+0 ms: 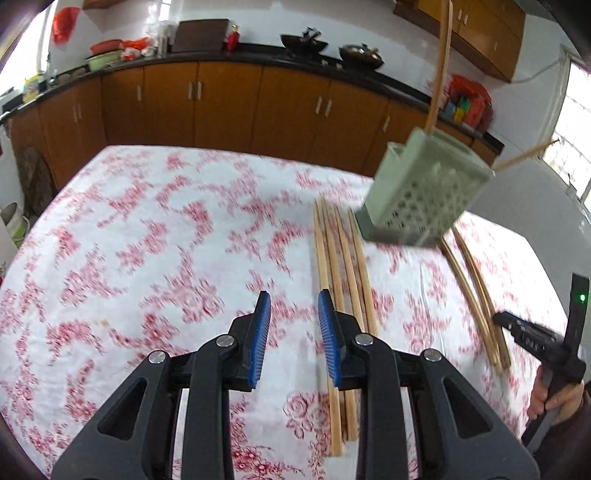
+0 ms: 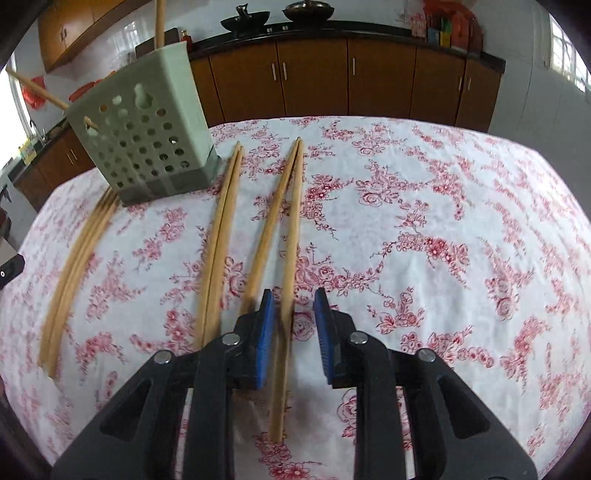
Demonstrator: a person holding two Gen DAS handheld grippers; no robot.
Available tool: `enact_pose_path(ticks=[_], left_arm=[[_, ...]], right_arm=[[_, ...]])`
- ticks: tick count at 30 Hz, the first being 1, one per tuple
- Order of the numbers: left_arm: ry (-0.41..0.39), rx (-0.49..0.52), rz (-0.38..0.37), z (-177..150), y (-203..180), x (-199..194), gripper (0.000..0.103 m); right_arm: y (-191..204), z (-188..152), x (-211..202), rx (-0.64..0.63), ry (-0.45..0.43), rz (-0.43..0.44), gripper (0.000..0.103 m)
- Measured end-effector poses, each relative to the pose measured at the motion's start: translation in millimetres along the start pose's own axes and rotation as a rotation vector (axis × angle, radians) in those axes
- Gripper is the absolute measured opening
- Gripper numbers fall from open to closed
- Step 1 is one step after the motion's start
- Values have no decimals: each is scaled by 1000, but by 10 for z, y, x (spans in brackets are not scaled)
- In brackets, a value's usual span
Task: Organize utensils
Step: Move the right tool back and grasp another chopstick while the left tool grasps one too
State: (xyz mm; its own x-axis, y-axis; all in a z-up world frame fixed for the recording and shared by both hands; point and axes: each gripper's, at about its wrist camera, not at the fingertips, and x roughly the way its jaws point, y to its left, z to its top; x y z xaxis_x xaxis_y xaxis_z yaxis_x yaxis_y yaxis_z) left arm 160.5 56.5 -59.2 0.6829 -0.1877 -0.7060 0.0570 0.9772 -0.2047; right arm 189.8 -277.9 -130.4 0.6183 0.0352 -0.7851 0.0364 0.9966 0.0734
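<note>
Both grippers hover over chopsticks [image 2: 218, 236] on the tabletop [image 2: 424, 221]. The left gripper [image 1: 294, 306] gapes empty. The right gripper [image 2: 294, 306] straddles one chopstick [image 2: 290, 258], unclenched.

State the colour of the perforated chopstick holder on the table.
Pale green chopstick holder, with a darker grey-green base; clearest in the right wrist view.

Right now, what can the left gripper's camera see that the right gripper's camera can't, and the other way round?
Only the left wrist view shows the right gripper with the hand holding it, and a red bag hanging on the wall. Only the right wrist view shows a chopstick lying between its own gripper's open jaws. Both show the green perforated utensil holder, loose chopsticks, the floral tablecloth and the wooden cabinets.
</note>
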Motion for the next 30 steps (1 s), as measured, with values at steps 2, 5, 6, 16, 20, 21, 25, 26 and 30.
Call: enact_pose_path(ticks=[2,5,6,16,20,21,25,26,30], left_arm=[[20,13,-14,-53,-44,49,28],[48,31,-33,-132,-82,86,28],[59,39,-40,-155,-103,105,28],[131,118,-30,-272,-259,267,16],[142,143,3,-297,-297,309,13],[138,151,16,-299,-311,313,10],[129,152,58,-276,-317,351,8],[125,140,78,-244,-296,377,7],[115,42,118,-80,-109,470,7]], right_arm=[[-35,8,11,0,-3,-40,8],[-276,75,-2,113,-5,-102,8],[-385,92,5,167,-6,-125,8],[-442,101,1,159,-10,-148,8],[-483,97,-7,154,-8,-143,8],[-481,81,-19,152,-9,-144,8],[-448,70,-22,135,-10,-133,8],[-431,71,-21,126,-10,-120,8],[-335,92,-1,91,-14,-77,8]])
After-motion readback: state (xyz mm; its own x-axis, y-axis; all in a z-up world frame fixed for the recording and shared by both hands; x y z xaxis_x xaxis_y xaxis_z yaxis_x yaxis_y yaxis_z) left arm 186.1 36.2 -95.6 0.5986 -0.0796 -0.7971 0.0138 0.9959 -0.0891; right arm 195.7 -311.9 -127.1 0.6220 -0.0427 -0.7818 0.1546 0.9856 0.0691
